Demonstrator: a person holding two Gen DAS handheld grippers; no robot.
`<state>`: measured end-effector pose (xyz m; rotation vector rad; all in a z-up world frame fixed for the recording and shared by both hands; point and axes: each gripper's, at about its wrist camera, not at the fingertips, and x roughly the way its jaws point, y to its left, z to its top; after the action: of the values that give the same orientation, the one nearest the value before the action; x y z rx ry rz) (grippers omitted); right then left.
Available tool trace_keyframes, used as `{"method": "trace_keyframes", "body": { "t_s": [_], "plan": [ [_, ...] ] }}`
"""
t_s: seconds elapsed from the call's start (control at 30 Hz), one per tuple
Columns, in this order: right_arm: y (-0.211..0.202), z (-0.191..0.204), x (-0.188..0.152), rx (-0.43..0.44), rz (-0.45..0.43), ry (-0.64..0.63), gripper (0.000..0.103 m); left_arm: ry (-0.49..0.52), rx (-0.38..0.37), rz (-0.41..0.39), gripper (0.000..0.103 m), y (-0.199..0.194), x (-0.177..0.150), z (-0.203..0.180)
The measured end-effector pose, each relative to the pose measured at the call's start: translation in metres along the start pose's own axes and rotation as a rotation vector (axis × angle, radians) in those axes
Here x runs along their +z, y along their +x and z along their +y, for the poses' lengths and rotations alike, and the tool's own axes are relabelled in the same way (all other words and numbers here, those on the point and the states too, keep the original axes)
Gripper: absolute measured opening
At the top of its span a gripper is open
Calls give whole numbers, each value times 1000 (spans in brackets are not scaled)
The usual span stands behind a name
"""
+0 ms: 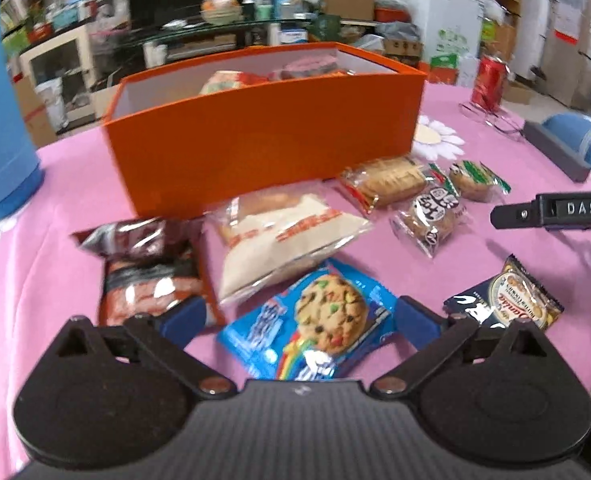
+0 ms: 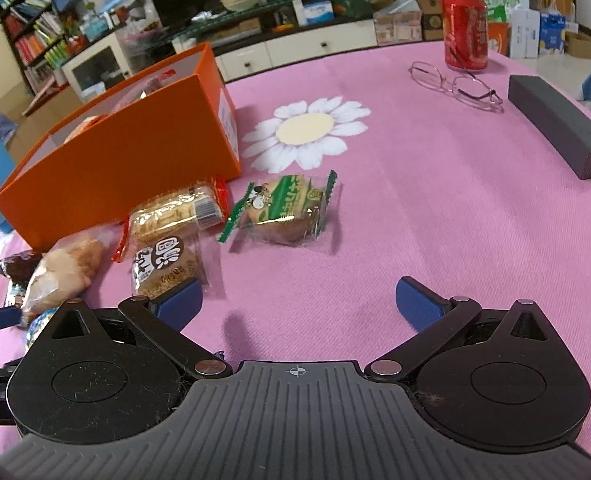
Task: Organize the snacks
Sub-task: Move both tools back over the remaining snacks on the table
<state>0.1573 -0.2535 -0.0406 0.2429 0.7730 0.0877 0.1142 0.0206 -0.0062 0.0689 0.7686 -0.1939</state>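
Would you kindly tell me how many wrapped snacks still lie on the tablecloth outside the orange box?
7: brown-pink bag, white bread bag, blue cookie pack, dark cookie pack, cracker pack, brown round cake, green-wrapped cake. Others may be hidden.

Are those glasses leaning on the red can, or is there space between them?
Apart. The right wrist view shows pink tablecloth between the glasses and the base of the red can; the can stands just behind them.

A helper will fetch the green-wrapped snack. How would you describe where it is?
Find the orange box on the pink tablecloth. Off its front right corner, below the printed daisy, lies the green-wrapped snack, alone, clear, with green zigzag ends.
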Motion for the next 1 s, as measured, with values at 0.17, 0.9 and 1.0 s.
{"method": "trace_keyframes", "body": {
  "t_s": [0.17, 0.9, 1.0],
  "plan": [
    [0, -4, 1, 27, 0, 31, 94, -156, 62, 45, 101, -14, -9, 11],
    [-8, -14, 2, 111, 24, 124, 94, 485, -208, 76, 96, 11, 2, -16],
    [-9, -17, 2, 100, 21, 135, 94, 460, -220, 79, 96, 8, -7, -20]
  ]
}}
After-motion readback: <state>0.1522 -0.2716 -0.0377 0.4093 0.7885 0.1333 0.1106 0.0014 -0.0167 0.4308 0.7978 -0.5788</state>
